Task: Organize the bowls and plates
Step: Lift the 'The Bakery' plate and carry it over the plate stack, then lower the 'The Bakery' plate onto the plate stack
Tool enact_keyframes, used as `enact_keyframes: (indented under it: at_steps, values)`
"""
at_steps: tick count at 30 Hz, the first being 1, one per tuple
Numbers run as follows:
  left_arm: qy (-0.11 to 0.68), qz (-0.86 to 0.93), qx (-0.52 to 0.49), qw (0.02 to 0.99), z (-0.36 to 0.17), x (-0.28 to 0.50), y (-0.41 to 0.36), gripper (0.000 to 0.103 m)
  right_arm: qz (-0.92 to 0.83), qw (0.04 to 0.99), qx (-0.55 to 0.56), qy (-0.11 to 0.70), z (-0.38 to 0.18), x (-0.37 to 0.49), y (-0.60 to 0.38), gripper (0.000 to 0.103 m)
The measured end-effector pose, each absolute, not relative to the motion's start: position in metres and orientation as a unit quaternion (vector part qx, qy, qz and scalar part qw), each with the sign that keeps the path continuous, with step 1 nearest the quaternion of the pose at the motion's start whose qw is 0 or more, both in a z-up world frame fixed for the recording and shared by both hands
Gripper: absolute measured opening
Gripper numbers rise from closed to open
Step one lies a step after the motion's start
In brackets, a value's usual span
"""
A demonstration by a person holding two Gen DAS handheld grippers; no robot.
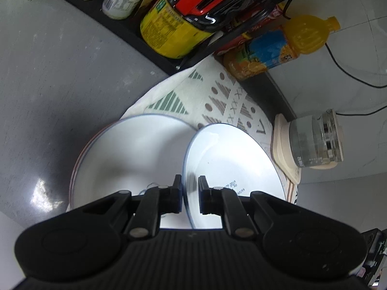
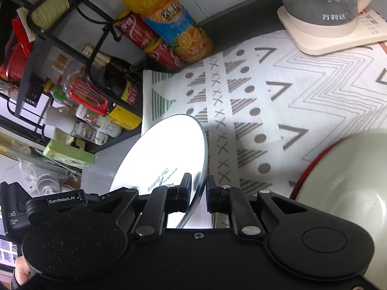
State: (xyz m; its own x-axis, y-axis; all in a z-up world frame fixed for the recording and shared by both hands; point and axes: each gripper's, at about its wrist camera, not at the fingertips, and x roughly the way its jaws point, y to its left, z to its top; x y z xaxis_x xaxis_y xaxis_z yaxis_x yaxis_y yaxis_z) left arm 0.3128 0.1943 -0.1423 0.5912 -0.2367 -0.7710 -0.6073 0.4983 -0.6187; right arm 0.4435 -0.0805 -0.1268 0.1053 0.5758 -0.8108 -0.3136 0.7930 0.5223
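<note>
A small white plate with a blue rim and printed lettering (image 1: 232, 159) is held tilted on edge above the patterned cloth. My left gripper (image 1: 189, 188) has its jaws on either side of the plate's rim, a narrow gap showing. My right gripper (image 2: 198, 188) straddles the opposite rim of the same plate (image 2: 167, 149) the same way. A stack of larger white plates (image 1: 130, 154) lies flat to the left of the held plate. A white bowl with a red rim (image 2: 348, 183) stands at the right of the right wrist view.
A patterned cloth (image 2: 290, 101) covers the counter. A glass kettle on a cream base (image 2: 321, 14) stands at the back right. An orange juice bottle (image 2: 169, 21), red cans and a black wire rack (image 2: 72, 48) full of jars stand at the back left.
</note>
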Motion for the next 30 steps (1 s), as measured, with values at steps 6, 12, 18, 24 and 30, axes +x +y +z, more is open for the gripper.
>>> enact_keyframes:
  at_steps: [6, 12, 18, 24, 30]
  values:
    - [0.443, 0.121, -0.488, 0.742, -0.153, 0.302, 0.198, 0.010, 0.294, 0.736, 0.102, 0.601, -0.130, 0.430, -0.078, 0.013]
    - [0.454, 0.121, -0.500, 0.728, -0.169, 0.294, 0.204, 0.010, 0.285, 0.737, 0.086, 0.607, -0.138, 0.419, -0.073, 0.013]
    - [0.462, 0.126, -0.501, 0.721, -0.180, 0.288, 0.206, 0.010, 0.281, 0.740, 0.067, 0.607, -0.142, 0.410, -0.066, 0.013]
    - [0.472, 0.129, -0.498, 0.716, -0.188, 0.287, 0.205, 0.010, 0.277, 0.746, 0.044, 0.604, -0.143, 0.406, -0.059, 0.012]
    - [0.480, 0.132, -0.498, 0.710, -0.195, 0.284, 0.204, 0.011, 0.279, 0.749, 0.031, 0.600, -0.142, 0.406, -0.055, 0.012]
